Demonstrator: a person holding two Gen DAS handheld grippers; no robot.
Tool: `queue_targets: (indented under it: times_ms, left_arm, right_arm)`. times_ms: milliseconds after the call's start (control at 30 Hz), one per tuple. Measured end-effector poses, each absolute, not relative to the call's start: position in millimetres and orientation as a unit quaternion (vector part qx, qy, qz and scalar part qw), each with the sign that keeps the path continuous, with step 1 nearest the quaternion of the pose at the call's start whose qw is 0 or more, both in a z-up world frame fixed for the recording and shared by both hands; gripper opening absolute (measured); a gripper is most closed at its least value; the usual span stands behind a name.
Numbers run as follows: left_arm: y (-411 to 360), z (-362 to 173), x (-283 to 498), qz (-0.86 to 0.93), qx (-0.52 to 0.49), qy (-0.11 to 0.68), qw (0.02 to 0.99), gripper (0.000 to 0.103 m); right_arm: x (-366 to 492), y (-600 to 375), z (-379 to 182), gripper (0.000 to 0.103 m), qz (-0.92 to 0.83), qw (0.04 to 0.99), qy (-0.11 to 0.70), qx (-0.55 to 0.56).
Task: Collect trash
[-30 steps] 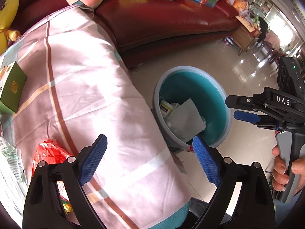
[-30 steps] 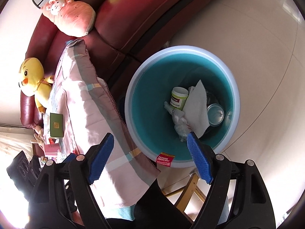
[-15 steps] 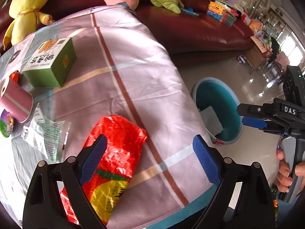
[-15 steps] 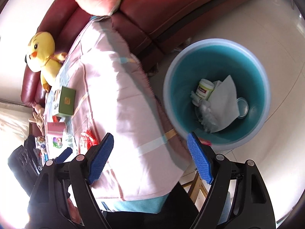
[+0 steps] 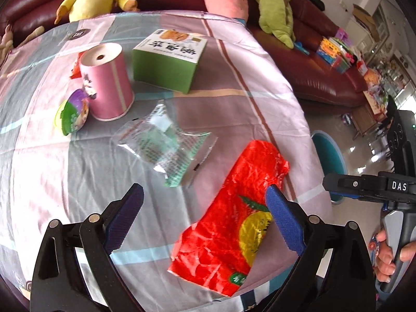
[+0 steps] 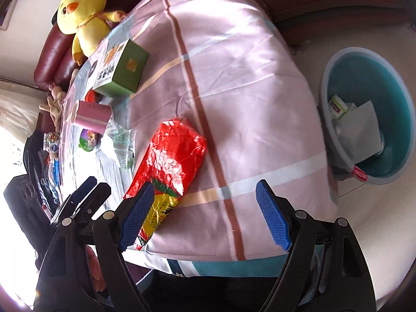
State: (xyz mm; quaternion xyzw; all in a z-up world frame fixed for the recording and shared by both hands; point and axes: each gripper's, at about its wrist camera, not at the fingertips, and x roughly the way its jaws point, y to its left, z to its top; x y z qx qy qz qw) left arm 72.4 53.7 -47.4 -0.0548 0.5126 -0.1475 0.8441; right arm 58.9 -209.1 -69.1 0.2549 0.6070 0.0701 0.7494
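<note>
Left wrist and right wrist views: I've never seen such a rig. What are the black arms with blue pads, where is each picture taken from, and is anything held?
No robot here: a person holds a hand-held gripper in each hand, with a fisheye camera looking along its blue-padded fingers. One picture is from the left hand-held gripper, one from the right hand-held gripper. Both are open and hold nothing. On the pink striped cloth lie a red foil bag, a clear wrapper, a pink roll, a green box and a small purple-lidded cup. The teal bin on the floor already holds some trash.
</note>
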Motion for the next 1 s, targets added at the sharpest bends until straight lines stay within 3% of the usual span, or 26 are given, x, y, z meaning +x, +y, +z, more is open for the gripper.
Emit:
queue_targets:
  times_ms: [633,733,833,933,1000]
  left_arm:
    - [163.5,-75.9,59.7,-0.082,-0.117,0.524,0.84,0.095]
    - [169.0,-77.2,58.4,-0.077,-0.118,0.525,0.839,0.095]
    - [173.9,-78.2,58.3,-0.074,-0.122,0.527,0.838,0.095]
    - [176.1,-79.3,58.4,-0.072,-0.124,0.527,0.838,0.095]
    - [176.0,-79.1,58.6,-0.071,-0.127,0.527,0.837,0.095]
  right_arm:
    - [75.2,-84.5,-105.2,0.077,0.089,0.715,0.67,0.177]
    - [77.6,-72.3,-107.3,0.086,0.085,0.719,0.67,0.165]
    - [81.9,-64.0,-107.3,0.087,0.076,0.723,0.668,0.156]
    - [83.8,-55.0,-106.3,0.087,0.072,0.744,0.652,0.129]
    - [82.6,-54.2,-106.4,0.081,0.064,0.753,0.644,0.12]
